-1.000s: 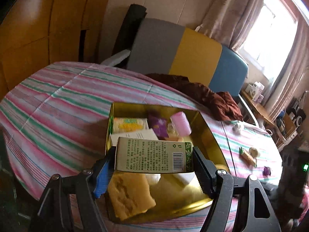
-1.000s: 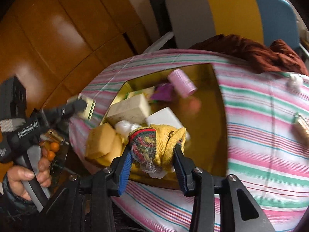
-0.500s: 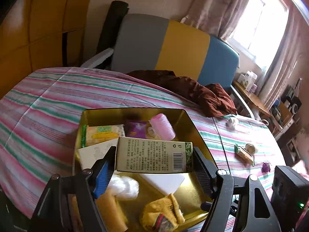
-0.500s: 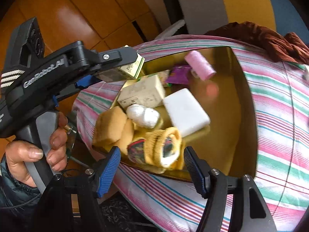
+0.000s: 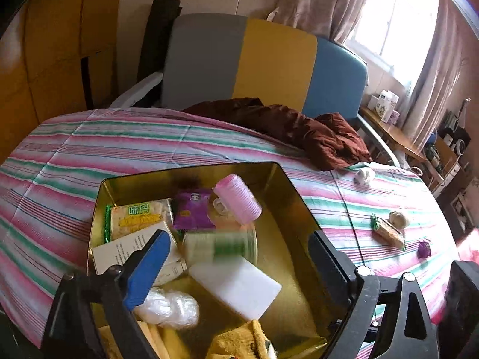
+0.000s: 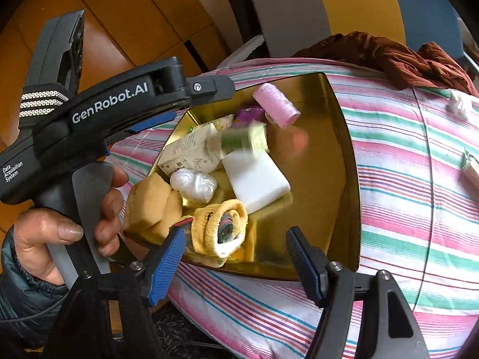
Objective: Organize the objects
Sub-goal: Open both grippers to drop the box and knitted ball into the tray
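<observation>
Tongs both opening, empty: left tongs (image 5: 236, 266) above blurred green box (image 5: 220, 246), right tongs (image 6: 236, 264) beside yellow sock (image 6: 220, 229).

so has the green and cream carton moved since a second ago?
Yes. The green and cream carton has left the opening left gripper and drops, blurred, into the gold tin tray, above the white block.

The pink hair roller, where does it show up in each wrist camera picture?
Left wrist view: the pink hair roller lies just above centre, at the far end of the gold tin.
Right wrist view: the roller is upper centre, again at the tin's far end.
Shared landmark: the white block in the tin.
</observation>
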`<state>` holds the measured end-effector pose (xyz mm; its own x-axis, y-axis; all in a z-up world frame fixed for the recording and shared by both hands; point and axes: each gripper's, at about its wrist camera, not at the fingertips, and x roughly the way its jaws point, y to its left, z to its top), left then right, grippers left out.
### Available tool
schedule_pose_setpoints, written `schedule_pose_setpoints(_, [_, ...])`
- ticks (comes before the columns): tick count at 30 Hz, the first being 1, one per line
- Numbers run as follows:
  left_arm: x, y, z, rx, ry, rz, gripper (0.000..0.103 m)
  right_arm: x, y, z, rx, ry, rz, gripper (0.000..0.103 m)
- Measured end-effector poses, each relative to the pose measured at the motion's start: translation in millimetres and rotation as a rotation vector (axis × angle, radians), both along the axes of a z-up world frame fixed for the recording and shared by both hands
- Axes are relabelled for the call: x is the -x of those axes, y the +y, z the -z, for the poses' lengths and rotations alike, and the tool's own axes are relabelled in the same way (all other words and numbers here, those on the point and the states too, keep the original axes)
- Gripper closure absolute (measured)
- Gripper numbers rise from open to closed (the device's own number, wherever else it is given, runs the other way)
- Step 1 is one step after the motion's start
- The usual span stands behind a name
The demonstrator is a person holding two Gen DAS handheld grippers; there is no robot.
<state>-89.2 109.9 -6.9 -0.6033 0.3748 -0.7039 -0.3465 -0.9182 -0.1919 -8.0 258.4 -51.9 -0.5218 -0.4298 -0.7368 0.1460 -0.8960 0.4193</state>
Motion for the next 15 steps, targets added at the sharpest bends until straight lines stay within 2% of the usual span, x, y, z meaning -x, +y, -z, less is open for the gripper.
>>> schedule_pose_setpoints(15, [-31.4, -36.0, 4.1, 0.035, 0.007, -0.079, 0.009, -5.7, 0.2, -8.6, -0.026, 0.023, 0.027, 0.032])
